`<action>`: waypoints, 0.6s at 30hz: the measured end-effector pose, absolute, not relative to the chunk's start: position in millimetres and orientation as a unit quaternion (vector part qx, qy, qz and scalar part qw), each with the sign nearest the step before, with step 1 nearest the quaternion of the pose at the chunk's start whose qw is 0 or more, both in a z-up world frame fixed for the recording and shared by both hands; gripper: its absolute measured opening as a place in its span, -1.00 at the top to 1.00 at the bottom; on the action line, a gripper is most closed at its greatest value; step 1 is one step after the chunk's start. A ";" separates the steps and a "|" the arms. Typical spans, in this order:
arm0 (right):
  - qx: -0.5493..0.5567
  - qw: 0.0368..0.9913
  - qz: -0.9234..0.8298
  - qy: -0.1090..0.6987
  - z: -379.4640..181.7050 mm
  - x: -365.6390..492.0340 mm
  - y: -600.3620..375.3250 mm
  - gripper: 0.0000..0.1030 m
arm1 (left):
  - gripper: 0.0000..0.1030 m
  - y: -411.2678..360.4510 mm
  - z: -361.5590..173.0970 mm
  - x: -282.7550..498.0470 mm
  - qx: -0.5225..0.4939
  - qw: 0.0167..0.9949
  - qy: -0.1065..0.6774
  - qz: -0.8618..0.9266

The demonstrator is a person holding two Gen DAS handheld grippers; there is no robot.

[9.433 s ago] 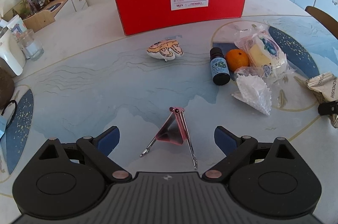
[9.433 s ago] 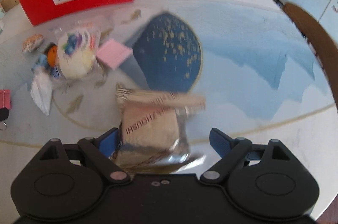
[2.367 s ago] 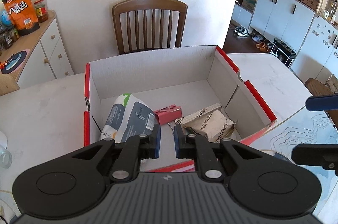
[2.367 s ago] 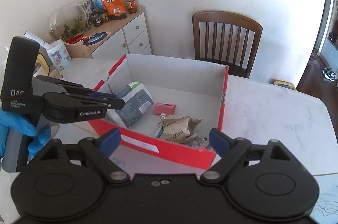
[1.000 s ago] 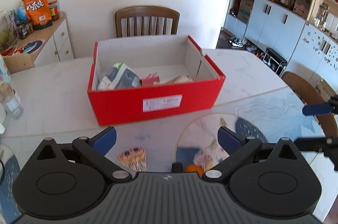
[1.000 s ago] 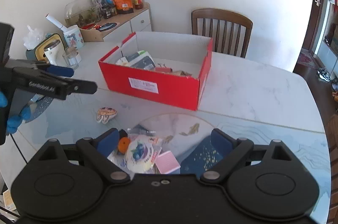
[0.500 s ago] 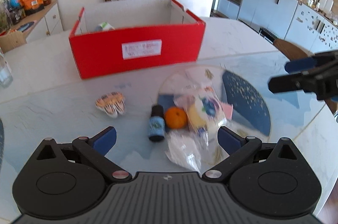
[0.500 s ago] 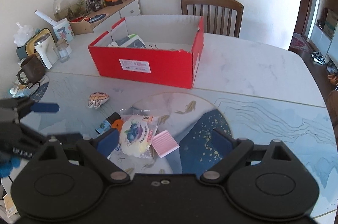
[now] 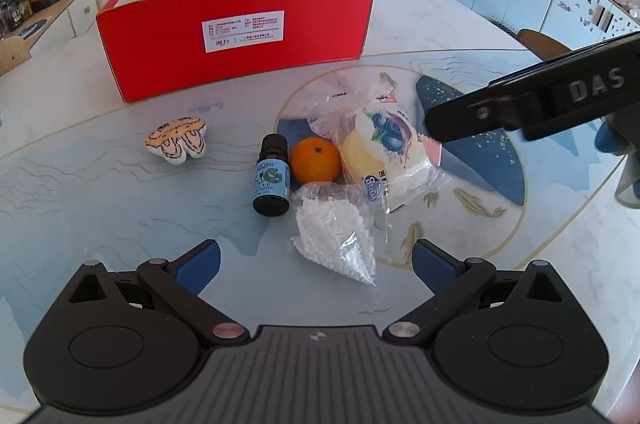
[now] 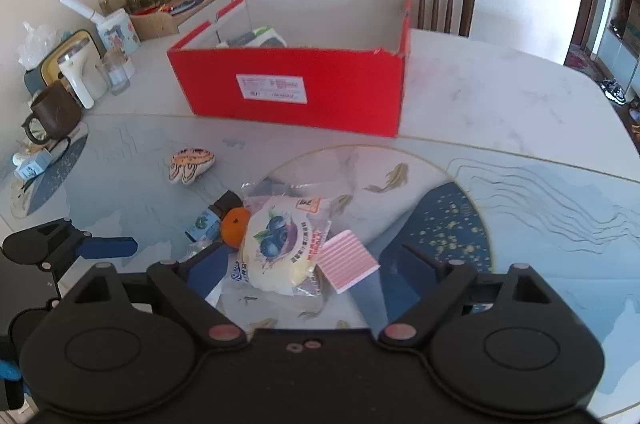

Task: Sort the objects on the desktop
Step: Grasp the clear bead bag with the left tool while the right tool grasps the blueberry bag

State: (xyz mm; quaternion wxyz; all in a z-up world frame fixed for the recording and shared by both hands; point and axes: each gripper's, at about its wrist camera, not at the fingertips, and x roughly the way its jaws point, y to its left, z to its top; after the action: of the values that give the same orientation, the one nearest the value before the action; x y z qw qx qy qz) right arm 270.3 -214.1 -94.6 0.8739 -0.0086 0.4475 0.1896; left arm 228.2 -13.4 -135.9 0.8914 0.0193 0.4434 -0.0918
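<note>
**A:** Left wrist view: what has changed on the table?

**B:** Both grippers have come back down from over the red cardboard box [image 9: 236, 35], which sits at twelve o'clock with a grey-and-white pouch [image 10: 266, 37] already showing inside. The left gripper [image 9: 316, 260] hangs low, jaws wide and empty, right above a clear bag of white granules [image 9: 336, 236].

**A:** And the other hand?

**B:** The right gripper [image 10: 310, 264] is also spread wide, holding nothing. A wrapped blueberry cake [image 10: 280, 244] and a pink ribbed pad [image 10: 348, 260] lie between its fingers.

**A:** What is left to sort?

**B:** Those three, plus an orange [image 9: 315, 159] touching a small dark bottle with a blue label [image 9: 272, 179] at its nine o'clock, and a striped shell-shaped trinket [image 9: 176, 141] further off at ten o'clock. I'd judge a fresh pick-up round is starting, both hands working the same pile.
</note>
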 end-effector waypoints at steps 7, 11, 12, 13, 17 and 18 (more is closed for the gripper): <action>-0.015 0.868 0.189 0.459 -112.8 282.3 -198.3 -0.70 | -0.99 -18.8 -144.5 235.0 0.029 0.892 0.443 -0.086; -0.015 0.866 0.186 0.465 -120.5 287.8 -192.4 -0.68 | -0.99 -20.7 -149.0 237.8 0.030 0.892 0.443 -0.080; -0.014 0.865 0.186 0.466 -122.2 288.7 -191.1 -0.68 | -0.97 -20.9 -150.3 238.0 0.030 0.892 0.444 -0.080; -0.012 0.865 0.184 0.467 -124.0 289.6 -189.8 -0.68 | -0.97 -20.9 -151.2 238.6 0.028 0.892 0.445 -0.079; -0.009 0.864 0.177 0.472 -129.2 291.5 -184.2 -0.64 | -0.97 -21.9 -153.5 239.3 0.027 0.892 0.446 -0.074; -0.010 0.863 0.176 0.473 -130.8 291.5 -181.9 -0.62 | -0.94 -22.3 -154.4 239.5 0.026 0.891 0.447 -0.073</action>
State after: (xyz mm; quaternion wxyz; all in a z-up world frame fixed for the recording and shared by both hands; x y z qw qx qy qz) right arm 291.5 -181.9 -130.8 0.8631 -0.0103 0.4733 0.1757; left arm 239.5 -22.3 -154.4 0.8910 0.0258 0.4474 -0.0734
